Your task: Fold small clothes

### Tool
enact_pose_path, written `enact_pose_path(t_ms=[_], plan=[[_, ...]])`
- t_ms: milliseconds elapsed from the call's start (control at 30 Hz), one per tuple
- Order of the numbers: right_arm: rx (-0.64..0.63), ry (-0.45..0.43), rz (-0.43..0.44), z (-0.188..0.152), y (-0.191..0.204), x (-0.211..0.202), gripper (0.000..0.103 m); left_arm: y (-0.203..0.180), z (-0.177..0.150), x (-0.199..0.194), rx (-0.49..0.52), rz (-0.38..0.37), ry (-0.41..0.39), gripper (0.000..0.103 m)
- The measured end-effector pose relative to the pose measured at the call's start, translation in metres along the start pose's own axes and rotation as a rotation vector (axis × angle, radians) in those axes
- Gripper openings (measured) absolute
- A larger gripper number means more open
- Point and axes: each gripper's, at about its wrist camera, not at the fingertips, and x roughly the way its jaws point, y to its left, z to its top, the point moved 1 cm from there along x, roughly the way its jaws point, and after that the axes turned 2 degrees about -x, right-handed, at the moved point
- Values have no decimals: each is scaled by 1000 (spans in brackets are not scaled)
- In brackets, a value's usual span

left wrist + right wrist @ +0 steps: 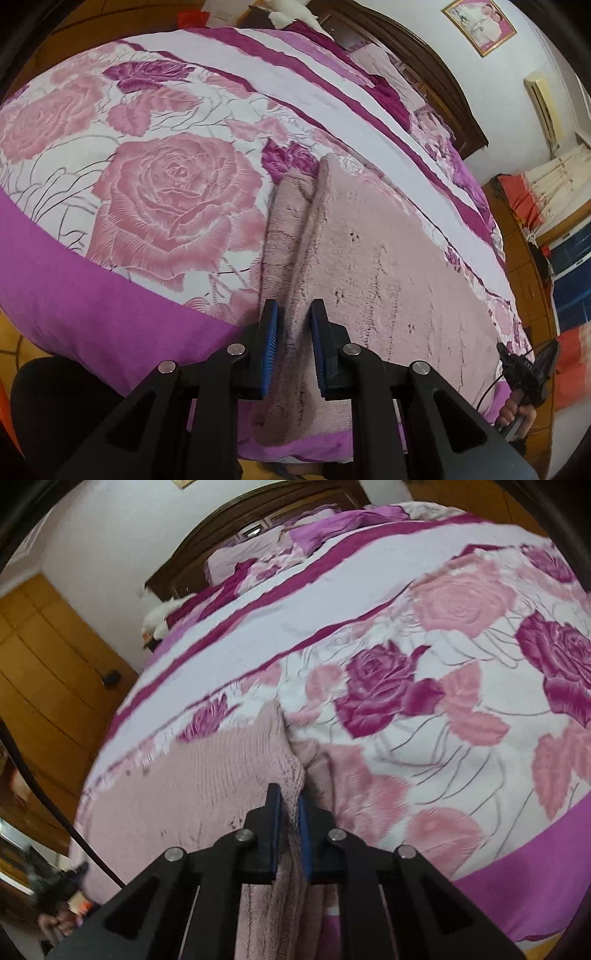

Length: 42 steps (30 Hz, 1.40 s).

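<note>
Left wrist view
Surroundings: a bed (pixel 155 206) with a rose-patterned cover fills the view; dark wooden headboard (pixel 417 70) at the far end, framed picture (pixel 479 26) on the wall above it.
In the way: nothing lies between the fingers and the cloth.
Garment: a fluffy pink garment (pixel 376 266) lies spread on the cover near the bed's near edge, one edge lifted into a ridge.
Left gripper (pixel 293 325): blue pads pinch that raised edge of the pink garment.
Far right: a hand (pixel 517 411) holds the other gripper beside the bed edge.

Right wrist view
Surroundings: same bed (pixel 461 657), orange wooden door (pixel 48 672) at left, a black cable (pixel 55 812) crossing the left side.
Garment: pink knit (pixel 207 771) spreads leftward over the cover.
Right gripper (pixel 290 808): fingers nearly together, clamped on a gathered fold of the garment.
</note>
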Motion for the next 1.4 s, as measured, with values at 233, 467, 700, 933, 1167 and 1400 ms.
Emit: enact_pose_path(t_ms=[233,467,700,933,1167,1400], plan=[[96,70,38,-11,-7,43,18,-4,-2,4,22,21,-2,0],[166,56,96,-16,-15,16,50,-5,-8,-13,61,-19,-68,0],[-198,-105,-57,-19,53,-54,79,-63,-22,-62,292,-211,-247,0],[-231,37,-18,-48,90,36,88,-74,-51,36,337,241,-94,0],[-738,-120,-332,-111,187,23,86,-102,-97,-28,482,61,-278,9],[-732,-235,-27,-119,247,16,93,-57,-92,-30,153,-184,-159,23]])
